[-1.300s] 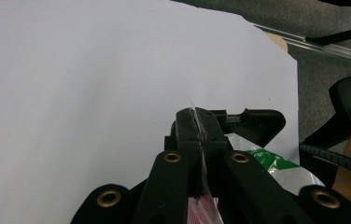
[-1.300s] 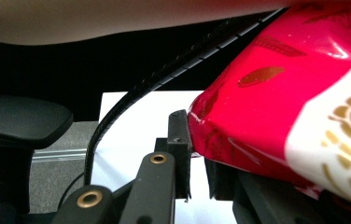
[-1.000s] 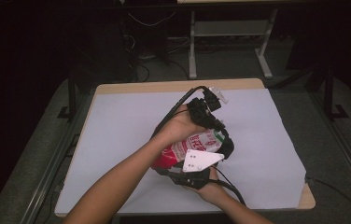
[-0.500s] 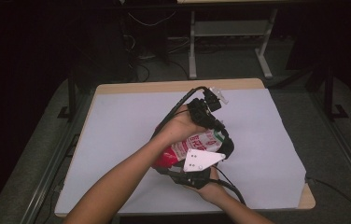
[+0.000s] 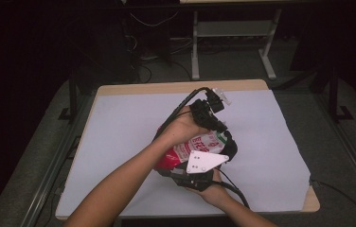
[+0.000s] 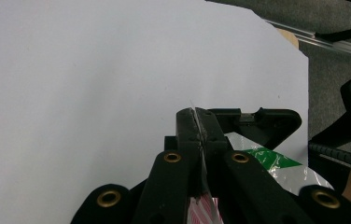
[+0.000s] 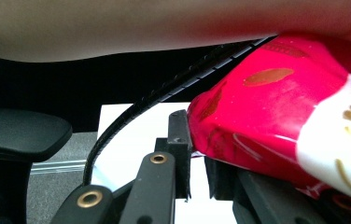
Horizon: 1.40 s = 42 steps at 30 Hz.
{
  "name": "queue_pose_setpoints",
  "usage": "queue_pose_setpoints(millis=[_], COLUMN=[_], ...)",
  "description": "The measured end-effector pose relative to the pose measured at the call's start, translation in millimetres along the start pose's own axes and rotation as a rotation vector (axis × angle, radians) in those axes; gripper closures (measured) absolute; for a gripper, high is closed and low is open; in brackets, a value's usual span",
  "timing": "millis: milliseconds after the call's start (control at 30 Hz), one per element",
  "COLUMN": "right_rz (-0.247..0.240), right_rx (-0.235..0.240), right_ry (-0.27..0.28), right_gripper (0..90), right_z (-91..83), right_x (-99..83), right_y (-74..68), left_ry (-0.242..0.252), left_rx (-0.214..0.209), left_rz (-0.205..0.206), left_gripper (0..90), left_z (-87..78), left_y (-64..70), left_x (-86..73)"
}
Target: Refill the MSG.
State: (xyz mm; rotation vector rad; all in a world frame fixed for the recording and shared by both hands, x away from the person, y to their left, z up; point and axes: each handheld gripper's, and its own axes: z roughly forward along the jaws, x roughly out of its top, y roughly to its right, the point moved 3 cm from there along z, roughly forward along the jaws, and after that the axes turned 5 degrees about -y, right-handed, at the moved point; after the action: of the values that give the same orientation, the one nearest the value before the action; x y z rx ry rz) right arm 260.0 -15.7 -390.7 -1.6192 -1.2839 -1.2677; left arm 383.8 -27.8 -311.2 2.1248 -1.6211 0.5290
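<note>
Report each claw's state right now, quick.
Left claw: shut on the top edge of the snack bag.
Right claw: shut on the snack bag's red end, as far as the right gripper view shows.

Both forearms reach in from below, crossing close together. The left tongs point(image 5: 216, 124) sit farther forward, jaws pressed together; the right tongs point(image 5: 178, 171), nearer the person, are clamped too.

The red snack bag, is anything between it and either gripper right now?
Nothing visible. The left gripper has its jaws shut on the top edge of the red snack bag, and the right gripper is clamped on the bag's bottom edge, so both already hold it above the white sheet.
</note>
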Motion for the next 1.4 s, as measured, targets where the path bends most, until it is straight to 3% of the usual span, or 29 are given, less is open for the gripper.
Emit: queue_pose_setpoints(millis=[133,533,800,1400], right_rz=[0.017,0.032,0.045,0.051], right_rx=[0.006,0.006,0.019,0.021], right_ry=[0.007,0.027,0.048,0.083], right_gripper=[81.3,81.3,81.3,81.3], right_z=[0.5,2.1,0.8,-2.8], right_x=[-0.9,-0.2,0.0,3.4], right_y=[1.8,5.3,5.9,7.4], left_ry=[0.001,-0.002,-0.031,-0.055], left_rx=[0.026,0.042,0.064,0.086], left_rz=[-0.014,-0.049,-0.074,-0.064], left_gripper=[90.0,90.0,90.0,90.0], left_z=[-1.5,-2.0,1.2,-0.4], left_y=[-5.8,-13.1,-15.6,-13.3], left_x=[-0.4,-2.0,-2.1,2.8])
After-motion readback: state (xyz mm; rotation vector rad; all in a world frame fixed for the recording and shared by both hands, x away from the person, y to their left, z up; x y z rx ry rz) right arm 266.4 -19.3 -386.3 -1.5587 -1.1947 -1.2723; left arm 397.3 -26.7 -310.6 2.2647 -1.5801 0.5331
